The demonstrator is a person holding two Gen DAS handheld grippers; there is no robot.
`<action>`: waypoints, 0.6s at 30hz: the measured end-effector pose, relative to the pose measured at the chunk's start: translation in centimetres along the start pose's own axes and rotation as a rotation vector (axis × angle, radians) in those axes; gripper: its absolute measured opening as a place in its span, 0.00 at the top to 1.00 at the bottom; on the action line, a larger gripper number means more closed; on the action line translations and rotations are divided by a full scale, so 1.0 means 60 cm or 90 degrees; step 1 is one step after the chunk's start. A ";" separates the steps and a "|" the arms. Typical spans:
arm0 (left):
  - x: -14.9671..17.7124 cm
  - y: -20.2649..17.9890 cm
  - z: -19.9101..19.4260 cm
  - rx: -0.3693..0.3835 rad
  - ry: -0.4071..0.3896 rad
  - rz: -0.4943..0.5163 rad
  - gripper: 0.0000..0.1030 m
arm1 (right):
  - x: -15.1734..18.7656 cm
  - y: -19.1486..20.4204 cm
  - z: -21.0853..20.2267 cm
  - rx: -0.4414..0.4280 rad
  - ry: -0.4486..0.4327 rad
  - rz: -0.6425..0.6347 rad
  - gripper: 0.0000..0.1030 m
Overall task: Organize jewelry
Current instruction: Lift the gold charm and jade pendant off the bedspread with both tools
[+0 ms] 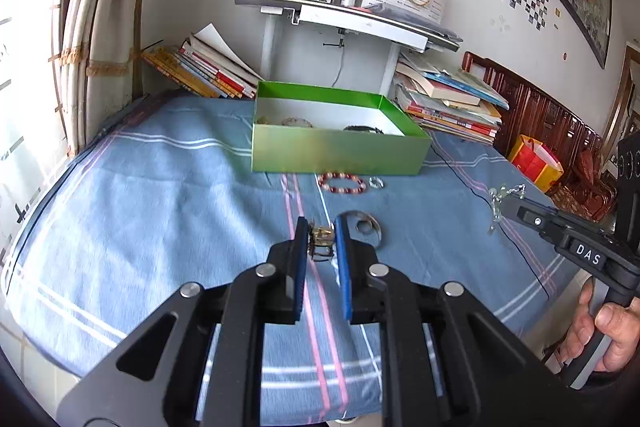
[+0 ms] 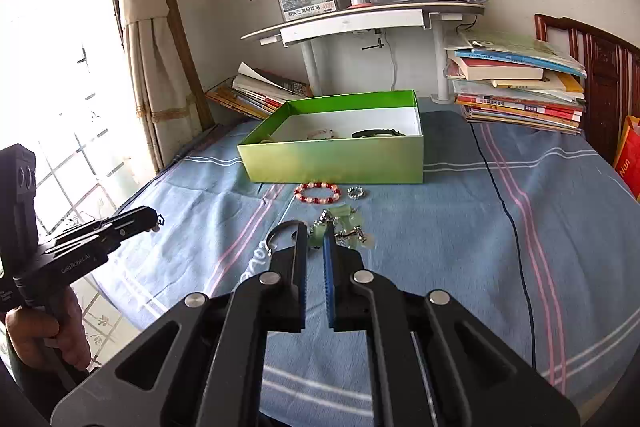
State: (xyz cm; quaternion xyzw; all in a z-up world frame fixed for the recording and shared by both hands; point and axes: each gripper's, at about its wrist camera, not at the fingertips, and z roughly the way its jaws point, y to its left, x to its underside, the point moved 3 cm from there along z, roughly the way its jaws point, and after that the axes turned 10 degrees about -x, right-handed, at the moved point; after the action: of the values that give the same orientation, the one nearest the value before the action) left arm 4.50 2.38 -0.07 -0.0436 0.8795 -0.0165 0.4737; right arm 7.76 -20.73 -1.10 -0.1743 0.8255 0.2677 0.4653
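Two pieces of jewelry ride clear of the striped blue cloth (image 1: 140, 195) covering the bench as a person sorts a scattered collection toward a green box (image 1: 336, 151). The left hand-held gripper (image 1: 321, 239) is clenched on a small gold-toned ornament (image 1: 320, 235), pinched between its blue pads near the tips, apparently so the piece hangs free and can drop cleanly once over the box. The right hand-held gripper (image 2: 315, 239) grasps a pale green charm piece with a silver chain (image 2: 350, 227), its dangling parts trailing to the right of the closed jaws; in the left wrist view the same piece hangs from that gripper's tip (image 1: 502, 201). Both tools point down and toward the box, which stands open at the far side of the cloth and already holds a dark band (image 2: 378, 133) and a pale bracelet (image 2: 320, 134). Not yet collected are a red-and-white bead bracelet (image 2: 317, 192) and a small silver ring (image 2: 355, 192), lying just in front of the box wall, and a metal bangle (image 1: 366, 227) beside the left gripper's fingers.
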 end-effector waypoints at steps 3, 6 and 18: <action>0.013 -0.001 -0.012 0.000 -0.001 0.005 0.87 | 0.012 0.004 -0.014 0.000 -0.004 0.000 0.93; 0.024 -0.004 -0.018 0.002 0.002 0.003 0.87 | 0.022 0.008 -0.019 0.002 -0.001 -0.001 0.93; 0.023 -0.012 -0.030 0.001 0.001 0.013 0.87 | 0.029 0.011 -0.037 0.004 -0.009 -0.002 0.93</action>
State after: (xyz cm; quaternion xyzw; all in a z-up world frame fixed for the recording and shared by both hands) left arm 2.27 1.53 -0.17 -0.0342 0.8802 -0.0128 0.4732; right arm 5.01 -21.60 -1.44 -0.1720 0.8230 0.2655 0.4717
